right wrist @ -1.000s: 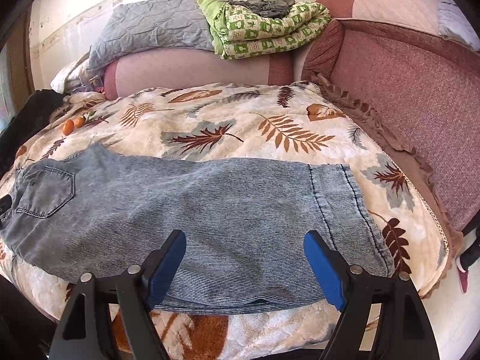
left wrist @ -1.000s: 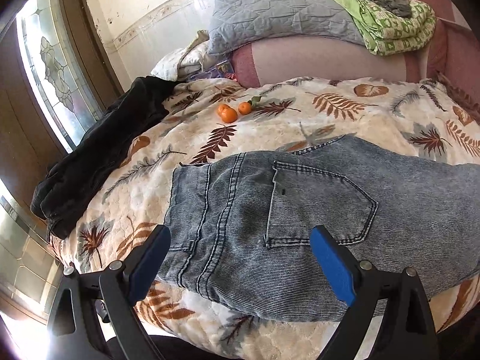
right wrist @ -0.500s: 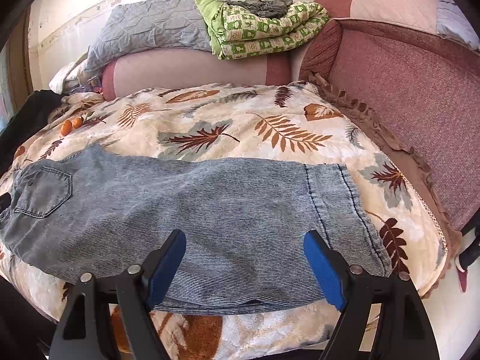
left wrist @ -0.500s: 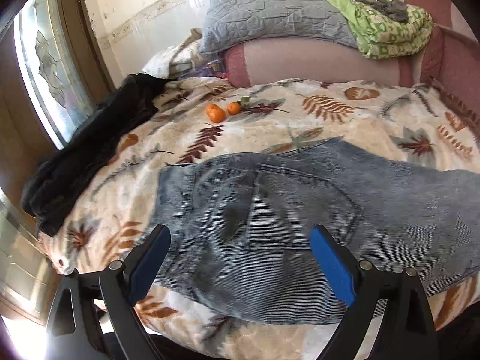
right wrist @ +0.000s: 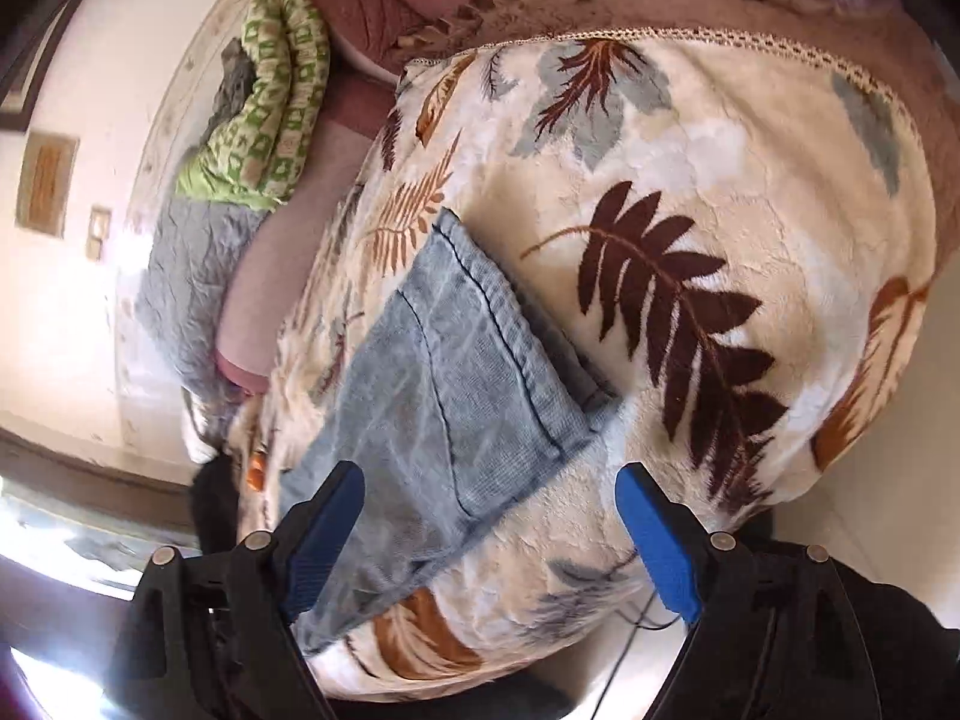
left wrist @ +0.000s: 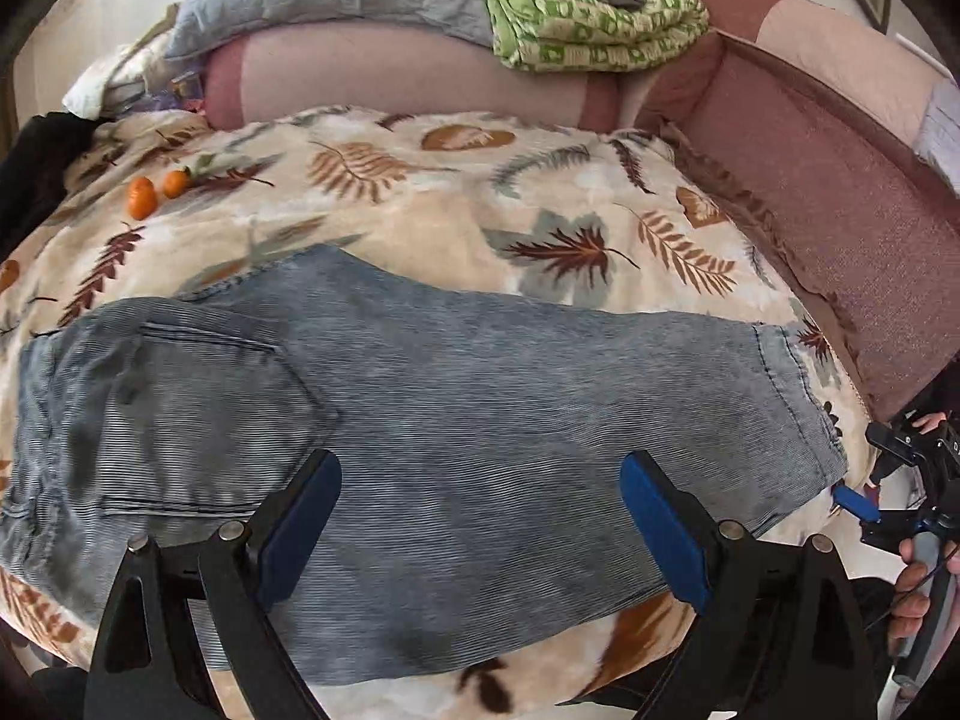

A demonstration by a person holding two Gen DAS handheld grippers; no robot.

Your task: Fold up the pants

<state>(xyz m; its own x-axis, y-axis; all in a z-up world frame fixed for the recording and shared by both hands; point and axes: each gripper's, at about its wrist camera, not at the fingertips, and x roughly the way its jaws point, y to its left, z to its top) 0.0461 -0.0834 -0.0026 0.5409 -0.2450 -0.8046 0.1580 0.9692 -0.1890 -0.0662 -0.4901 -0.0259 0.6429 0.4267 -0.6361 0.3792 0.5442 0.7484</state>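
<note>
Across the leaf-print blanket [left wrist: 420,210] the jeans [left wrist: 480,396] lie flat, already doubled leg on leg, waistband and back pocket at my left end, hems at my right. Since a moment ago both my views have shifted: my left one has swung away from the waistband toward the middle of the leg, and my right one has rolled hard and closed in on the hem corner [right wrist: 498,360] near the blanket's edge. I read that as lining up for the next fold, hems carried toward the waist. My left gripper [left wrist: 474,522] stands wide above the denim, with nothing between its pads. My right gripper [right wrist: 489,534] is wide and opening further, jaws either side of the hem end, not yet pinching cloth. Two oranges [left wrist: 157,195] sit well beyond the waistband.
</note>
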